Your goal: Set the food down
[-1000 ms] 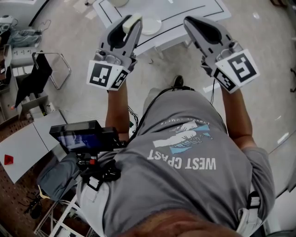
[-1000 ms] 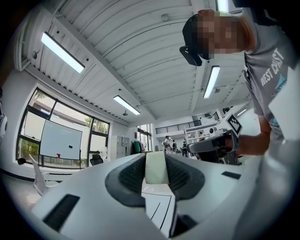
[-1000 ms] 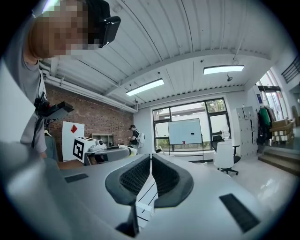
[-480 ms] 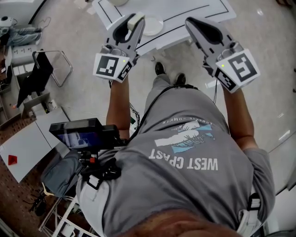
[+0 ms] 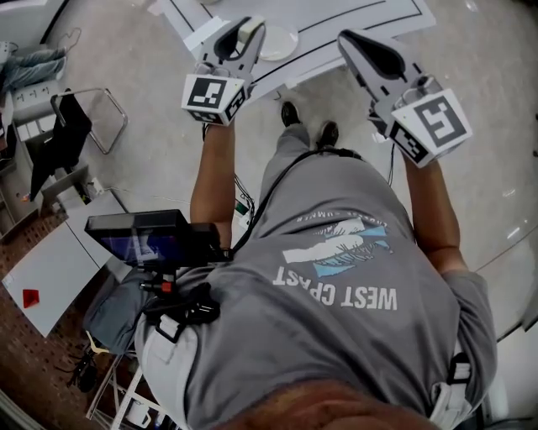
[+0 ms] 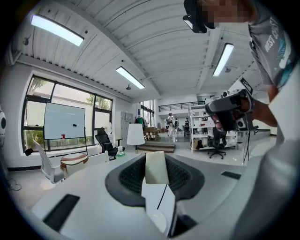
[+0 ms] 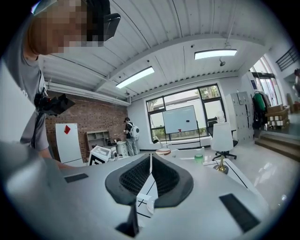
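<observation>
I'm looking into a big open hall under a ribbed white ceiling (image 6: pixel 154 51) with long strip lights (image 6: pixel 56 29) — tall dark-framed windows (image 6: pixel 36 112) on one side with a whiteboard (image 6: pixel 64 121) before them, a brick wall (image 7: pixel 89 124) on another. The floor (image 5: pixel 151 168) is pale and speckled, and a white table (image 5: pixel 353 21) marked with black lines stands on it. Farther off I make out a black office chair (image 6: pixel 104 140), a white lampshade (image 6: pixel 135 134), wooden steps (image 6: pixel 157 147) and open shelving (image 6: pixel 199 136) — all brightly, evenly lit.
</observation>
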The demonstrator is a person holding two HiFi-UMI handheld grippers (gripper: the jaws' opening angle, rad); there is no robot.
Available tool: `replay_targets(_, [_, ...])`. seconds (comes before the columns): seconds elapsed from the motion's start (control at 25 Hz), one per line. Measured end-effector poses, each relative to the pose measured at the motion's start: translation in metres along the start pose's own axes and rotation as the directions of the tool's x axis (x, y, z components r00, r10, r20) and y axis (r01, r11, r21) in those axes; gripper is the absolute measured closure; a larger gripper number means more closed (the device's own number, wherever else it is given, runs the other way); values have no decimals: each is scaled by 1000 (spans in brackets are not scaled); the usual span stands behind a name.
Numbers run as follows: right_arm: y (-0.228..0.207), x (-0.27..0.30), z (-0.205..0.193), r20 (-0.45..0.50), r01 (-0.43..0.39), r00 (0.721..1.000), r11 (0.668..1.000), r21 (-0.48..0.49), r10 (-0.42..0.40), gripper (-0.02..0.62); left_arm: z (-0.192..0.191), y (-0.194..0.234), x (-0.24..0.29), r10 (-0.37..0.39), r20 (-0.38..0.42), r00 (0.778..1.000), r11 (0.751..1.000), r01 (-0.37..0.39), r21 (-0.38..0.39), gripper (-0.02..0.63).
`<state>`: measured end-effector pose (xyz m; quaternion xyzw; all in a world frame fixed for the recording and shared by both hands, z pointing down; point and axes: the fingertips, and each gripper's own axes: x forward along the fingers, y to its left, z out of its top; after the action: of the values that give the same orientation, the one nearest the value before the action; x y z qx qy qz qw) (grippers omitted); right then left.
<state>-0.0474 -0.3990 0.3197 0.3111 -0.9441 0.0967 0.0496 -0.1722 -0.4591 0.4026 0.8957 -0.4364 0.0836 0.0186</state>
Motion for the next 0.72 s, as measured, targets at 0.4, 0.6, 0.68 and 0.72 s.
replay_targets(0.4, [-17, 24, -6, -34, 35, 999, 999, 38, -34, 580, -77, 41, 43, -8, -181, 983, 999, 17, 45, 501])
replay_targets(0.6, [-28, 25, -13, -48, 49, 998, 997, 58, -46, 580, -121, 49, 64, -20, -277, 961, 999, 31, 36, 500])
replay_targets(0.68, [-34, 26, -16, -53, 55, 997, 996, 65, -52, 580, -135, 51, 73, -30, -311, 950, 998, 44, 36, 501])
replay_targets(0.72, [-36, 26, -19, -56, 58, 997, 996, 69, -54, 580, -143, 51, 77, -34, -327, 944, 998, 50, 40, 500])
